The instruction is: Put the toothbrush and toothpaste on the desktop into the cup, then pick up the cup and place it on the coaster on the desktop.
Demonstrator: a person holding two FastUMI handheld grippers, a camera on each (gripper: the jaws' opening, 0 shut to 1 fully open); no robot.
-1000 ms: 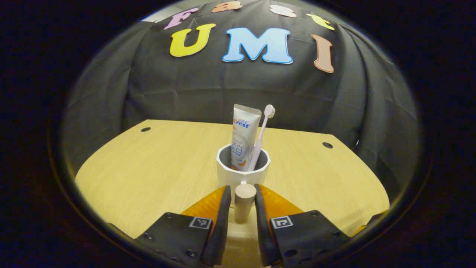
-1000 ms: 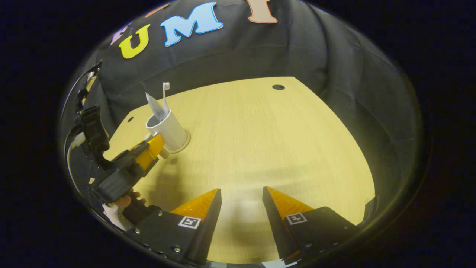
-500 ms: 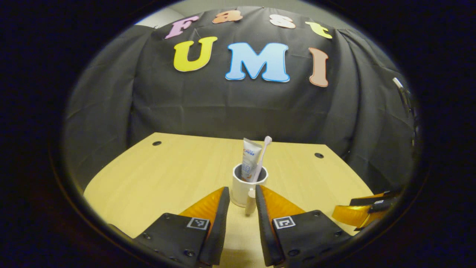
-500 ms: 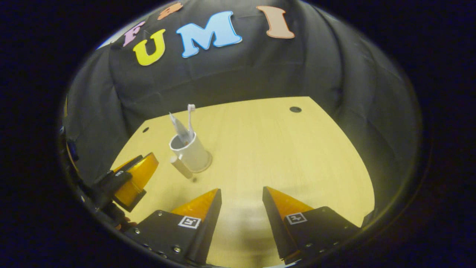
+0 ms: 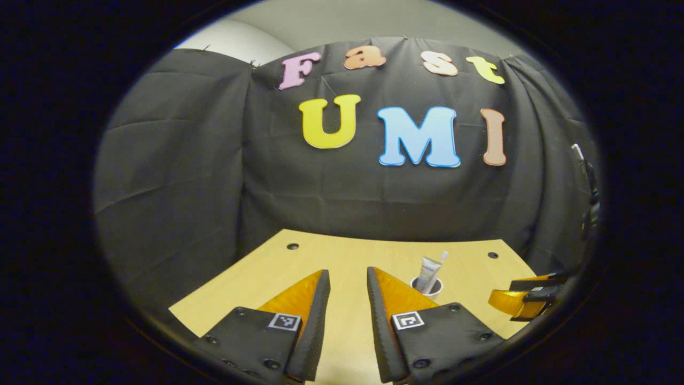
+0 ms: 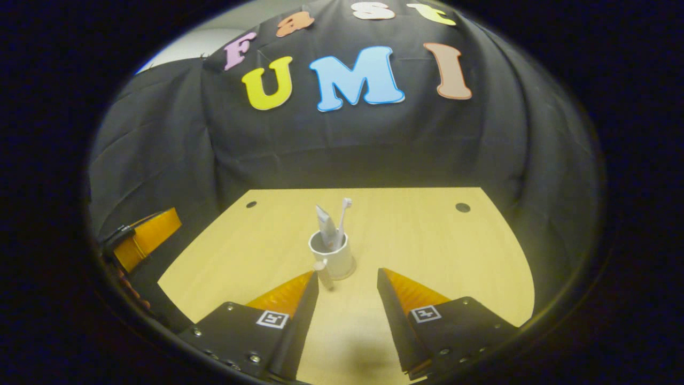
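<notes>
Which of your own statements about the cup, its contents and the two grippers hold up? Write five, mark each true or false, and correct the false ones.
1. The toothbrush and the toothpaste stand in the cup. True.
2. The left gripper is shut on the cup's handle. False: its jaws are open with nothing between them, and the cup stands apart from it.
3. The cup lies tipped on its side. False: it stands upright on the desktop.
4. The right gripper is open and holds nothing. True.
5. The toothbrush stands bristles down. False: the bristles point up.
</notes>
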